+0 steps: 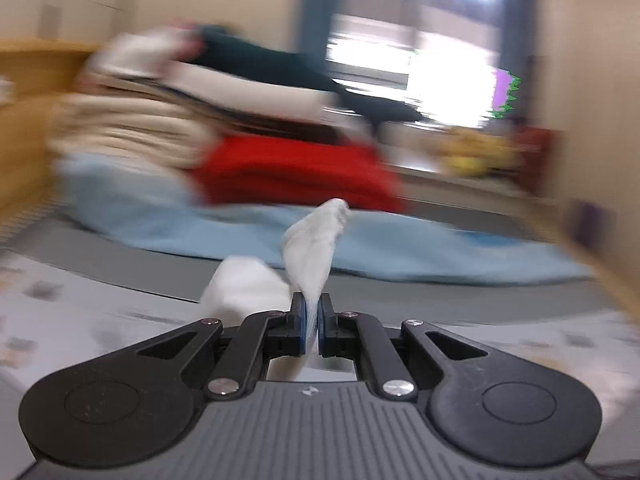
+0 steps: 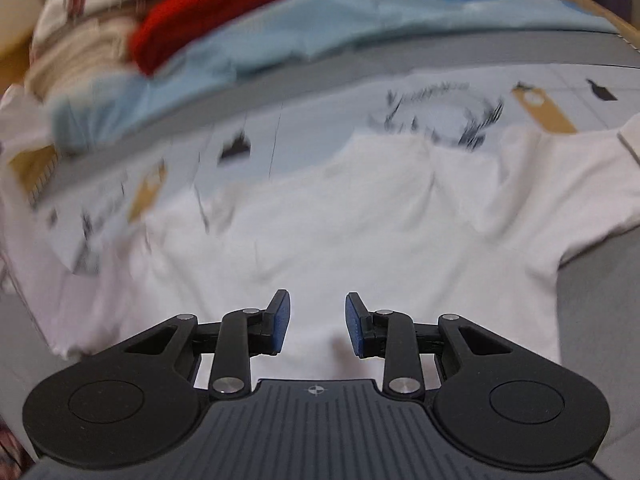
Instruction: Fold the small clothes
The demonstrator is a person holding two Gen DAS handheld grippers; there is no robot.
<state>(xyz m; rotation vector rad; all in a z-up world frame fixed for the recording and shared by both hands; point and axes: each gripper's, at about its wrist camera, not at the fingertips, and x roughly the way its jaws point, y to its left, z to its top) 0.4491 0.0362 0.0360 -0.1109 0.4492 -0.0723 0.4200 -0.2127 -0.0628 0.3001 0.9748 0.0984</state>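
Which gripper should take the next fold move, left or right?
Left, probably. The left gripper is already shut on a bunch of the white garment, so it can carry that edge over. The right gripper is open and empty above the cloth.

The left claw (image 1: 312,322) pinches a fold of a shirt (image 1: 316,240), and the cloth rises from between its fingers while another bunch of the same shirt lies just to its left. Beyond it a sheet (image 1: 380,248) lies across the bed (image 1: 120,276), and a pile of clothes (image 1: 224,128) sits on the sheet's far left part. A window (image 1: 420,48) stands behind the pile, to the right.

In the right wrist view the right claw (image 2: 318,322) hangs over the shirt (image 2: 320,232), which is spread across the near part of the bed (image 2: 592,320). Its fingers stand apart with nothing between them. The sheet (image 2: 280,32) lies farther off, with the pile (image 2: 192,12) on its far left.
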